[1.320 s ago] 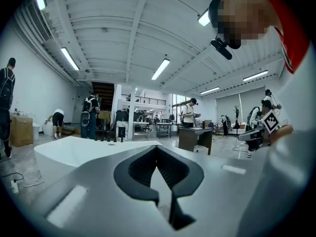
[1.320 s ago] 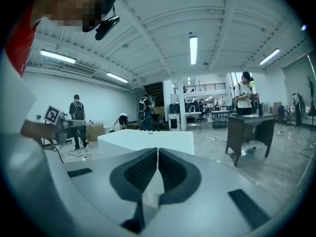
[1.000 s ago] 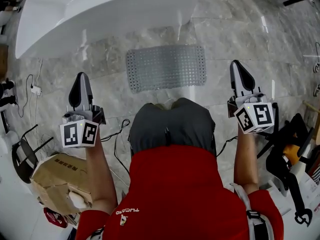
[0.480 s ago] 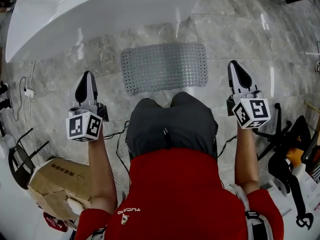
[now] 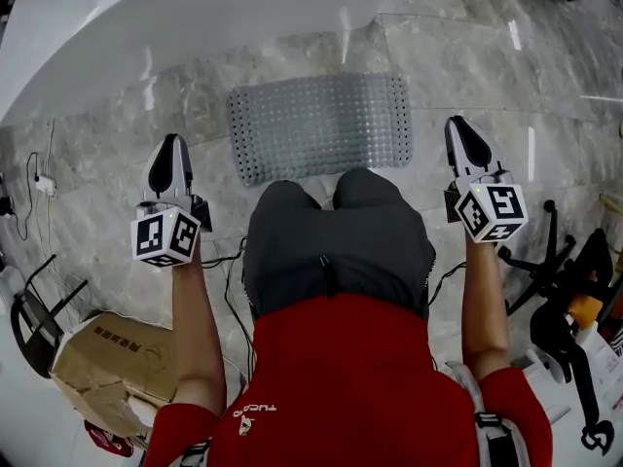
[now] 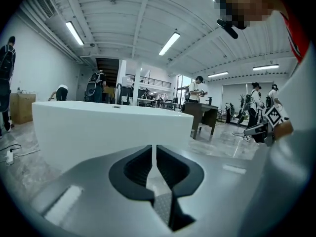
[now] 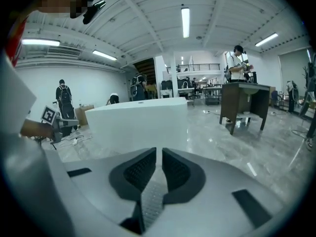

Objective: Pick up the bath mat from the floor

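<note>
Both tongs (image 5: 168,149) (image 5: 465,132) lower; mat (image 5: 319,125) overhead only

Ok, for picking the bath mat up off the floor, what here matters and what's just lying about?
For the job:
- bath mat, flat on the floor beside the tub
- left gripper and right gripper, both shut and empty, one on either side of the mat

Just lying about:
- white bathtub
- cardboard box
- power strip
</note>
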Action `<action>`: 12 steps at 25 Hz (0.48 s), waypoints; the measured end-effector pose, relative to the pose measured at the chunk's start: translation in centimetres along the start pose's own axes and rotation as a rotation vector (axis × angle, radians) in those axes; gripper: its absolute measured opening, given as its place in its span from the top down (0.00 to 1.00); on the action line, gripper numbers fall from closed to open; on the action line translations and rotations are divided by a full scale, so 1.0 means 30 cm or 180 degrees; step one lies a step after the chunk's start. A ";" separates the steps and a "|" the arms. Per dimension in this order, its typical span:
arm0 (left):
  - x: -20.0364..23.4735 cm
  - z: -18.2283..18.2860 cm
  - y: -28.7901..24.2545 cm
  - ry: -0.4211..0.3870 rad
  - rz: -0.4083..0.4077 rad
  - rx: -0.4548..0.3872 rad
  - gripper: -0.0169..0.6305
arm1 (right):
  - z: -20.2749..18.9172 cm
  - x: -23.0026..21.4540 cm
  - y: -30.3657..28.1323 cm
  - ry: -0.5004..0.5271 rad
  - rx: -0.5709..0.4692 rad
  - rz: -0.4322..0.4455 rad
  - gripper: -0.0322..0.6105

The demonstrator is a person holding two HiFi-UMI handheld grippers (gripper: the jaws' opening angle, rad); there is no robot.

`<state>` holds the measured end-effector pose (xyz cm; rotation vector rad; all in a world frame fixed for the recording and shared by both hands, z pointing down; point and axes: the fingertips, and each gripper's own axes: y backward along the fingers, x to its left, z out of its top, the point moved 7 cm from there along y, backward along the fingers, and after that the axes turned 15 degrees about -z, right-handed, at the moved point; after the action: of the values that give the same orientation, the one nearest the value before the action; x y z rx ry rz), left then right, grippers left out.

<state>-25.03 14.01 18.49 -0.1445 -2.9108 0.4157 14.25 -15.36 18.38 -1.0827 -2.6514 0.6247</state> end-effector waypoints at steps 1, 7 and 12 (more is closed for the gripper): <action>0.008 -0.028 -0.010 0.0019 0.0011 0.0020 0.96 | -0.026 -0.005 -0.015 -0.0004 0.0028 -0.0008 0.94; 0.056 -0.201 -0.047 0.0122 0.0025 0.0195 0.93 | -0.181 -0.027 -0.105 -0.0062 0.0186 -0.0026 0.85; 0.109 -0.340 -0.088 0.0221 0.0027 0.0302 0.86 | -0.299 -0.028 -0.188 -0.0013 0.0300 -0.0010 0.79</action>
<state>-26.28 14.62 29.44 -0.1538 -2.8170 0.5378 14.46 -16.82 28.90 -1.0519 -2.5977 0.7437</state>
